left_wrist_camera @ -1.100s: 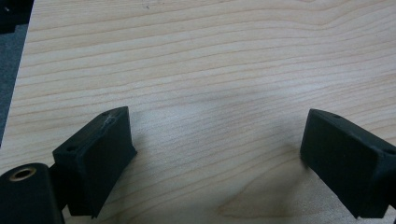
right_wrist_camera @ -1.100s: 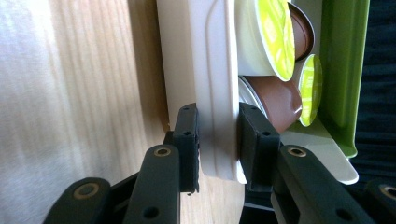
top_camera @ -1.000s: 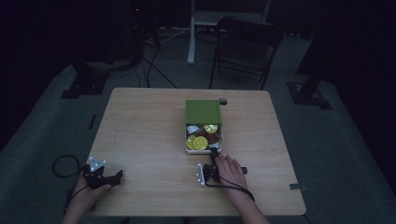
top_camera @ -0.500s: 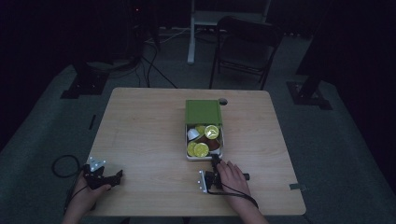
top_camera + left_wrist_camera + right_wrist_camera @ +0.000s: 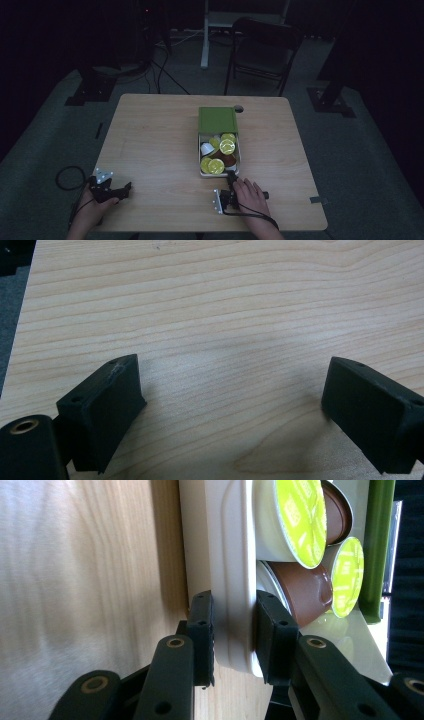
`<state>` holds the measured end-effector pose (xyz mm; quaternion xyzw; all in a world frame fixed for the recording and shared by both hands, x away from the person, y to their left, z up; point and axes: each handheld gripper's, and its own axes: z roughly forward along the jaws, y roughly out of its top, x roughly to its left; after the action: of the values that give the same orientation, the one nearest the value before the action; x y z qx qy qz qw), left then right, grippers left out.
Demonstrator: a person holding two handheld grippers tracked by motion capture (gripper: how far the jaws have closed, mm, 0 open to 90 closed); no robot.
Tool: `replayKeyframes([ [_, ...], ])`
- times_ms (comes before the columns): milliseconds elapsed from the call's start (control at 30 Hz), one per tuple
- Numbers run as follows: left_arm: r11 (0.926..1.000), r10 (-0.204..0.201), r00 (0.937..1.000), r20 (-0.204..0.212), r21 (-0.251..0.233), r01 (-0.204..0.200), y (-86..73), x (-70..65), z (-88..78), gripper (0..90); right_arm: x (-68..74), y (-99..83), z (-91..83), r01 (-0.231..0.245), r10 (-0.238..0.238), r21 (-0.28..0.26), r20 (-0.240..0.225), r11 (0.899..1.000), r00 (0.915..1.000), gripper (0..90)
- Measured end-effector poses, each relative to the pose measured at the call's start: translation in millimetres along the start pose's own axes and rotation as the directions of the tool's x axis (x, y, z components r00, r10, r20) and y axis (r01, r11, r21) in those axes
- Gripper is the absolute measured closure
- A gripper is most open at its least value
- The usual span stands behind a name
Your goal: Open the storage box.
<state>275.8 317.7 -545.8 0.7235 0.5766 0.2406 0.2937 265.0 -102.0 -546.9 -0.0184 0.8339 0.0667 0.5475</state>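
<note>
Right gripper (image 5: 234, 630): clamping the near wall of the white tray (image 5: 225, 555), one jaw outside, one inside. Sitting mid-table (image 5: 150, 130), right of centre, green lid (image 5: 218, 120) slid partly back, holding yellow-topped and brown capsules (image 5: 216, 166). Left gripper (image 5: 230, 405): resting at the table's near left corner, jaws standing wide over bare wood, gripping nothing.
</note>
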Motion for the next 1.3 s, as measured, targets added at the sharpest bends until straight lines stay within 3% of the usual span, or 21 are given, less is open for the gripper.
replayKeyframes([
  [533, 1.0, -0.001, 1.0, 0.0, -0.001, 0.001, 0.0, -0.1, 0.1, 9.9, 1.4, -2.6, -8.4, 0.008, -0.008, -0.012, -0.016, 1.0, 0.9998, 71.5],
  [833, 1.0, -0.001, 1.0, 0.0, -0.002, 0.001, 0.0, -0.1, 0.1, 9.9, 0.8, -3.9, -13.4, -0.035, 0.034, -0.027, -0.04, 0.999, 0.9986, 69.5],
  [867, 1.0, -0.002, 1.0, 0.0, -0.001, 0.002, 0.0, -0.1, 0.1, 9.9, -1.1, -4.8, -14.4, -0.08, 0.078, -0.034, -0.059, 0.996, 0.9952, 66.0],
  [1033, 1.0, -0.001, 1.0, 0.0, -0.001, 0.001, 0.0, -0.1, 0.1, 9.9, -7.2, -9.5, -20.3, -0.171, 0.163, -0.076, -0.102, 0.982, 0.9814, 56.9],
  [1100, 1.0, -0.002, 1.0, 0.0, -0.001, 0.002, 0.0, -0.1, 0.1, 9.9, -11.4, -13.6, -23.0, -0.229, 0.216, -0.102, -0.123, 0.968, 0.9687, 57.9],
  [1167, 1.0, -0.001, 1.0, 0.0, -0.001, 0.001, 0.0, -0.1, 0.1, 9.9, -14.4, -17.5, -23.9, -0.253, 0.239, -0.108, -0.131, 0.961, 0.9622, 57.0],
  [1200, 1.0, -0.001, 1.0, 0.0, -0.001, 0.001, 0.0, -0.1, 0.1, 9.9, -16.0, -20.4, -24.1, -0.284, 0.267, -0.113, -0.139, 0.952, 0.9534, 56.6],
  [1267, 1.0, -0.002, 1.0, 0.0, -0.002, 0.002, 0.0, -0.1, 0.1, 9.9, -18.4, -24.2, -25.3, -0.308, 0.289, -0.122, -0.156, 0.943, 0.9446, 56.5],
  [1300, 1.0, -0.002, 1.0, 0.0, -0.002, 0.002, 0.0, -0.1, 0.1, 9.9, -19.5, -26.0, -26.2, -0.335, 0.312, -0.127, -0.169, 0.934, 0.9349, 56.5],
])
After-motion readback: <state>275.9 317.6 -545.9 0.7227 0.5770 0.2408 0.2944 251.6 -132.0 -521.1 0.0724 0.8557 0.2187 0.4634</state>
